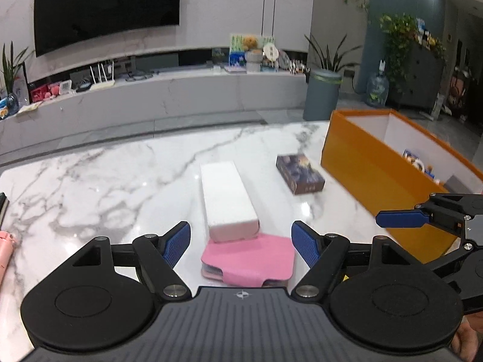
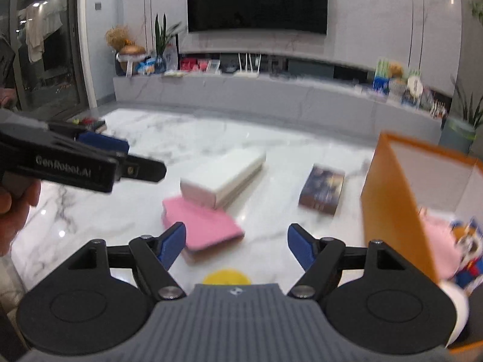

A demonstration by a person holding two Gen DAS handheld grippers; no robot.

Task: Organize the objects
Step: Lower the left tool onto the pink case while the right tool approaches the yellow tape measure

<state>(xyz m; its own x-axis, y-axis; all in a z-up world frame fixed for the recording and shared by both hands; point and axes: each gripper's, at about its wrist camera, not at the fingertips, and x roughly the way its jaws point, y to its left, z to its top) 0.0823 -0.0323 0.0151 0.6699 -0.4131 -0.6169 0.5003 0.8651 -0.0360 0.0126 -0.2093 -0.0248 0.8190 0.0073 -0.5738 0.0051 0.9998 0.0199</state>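
**Pink Case Next, Under the White Box**

Left gripper: spread wide, holding nothing, hanging just over the pink case. Right gripper: spread wide too, nothing between the blue pads, close by the orange bin.

On the marble table: pink case lying flat near the front edge, with one end of the white box resting on top of it. Dark box a little apart, between the white box and the orange bin. Inside the bin already: some colorful things, too blurry to name.

Pink case: looks soft on the outside, maybe a bit squishy, probably light. Flap on the front looks loose, so not a good spot to grab. Best to pinch across the two long sides.

White box: stiff, smooth, likely light, maybe slippery. Leaning on the case, so likely to tip or slide if the case gets pulled out. Safer to lift the white box first, gripping across its narrow width.
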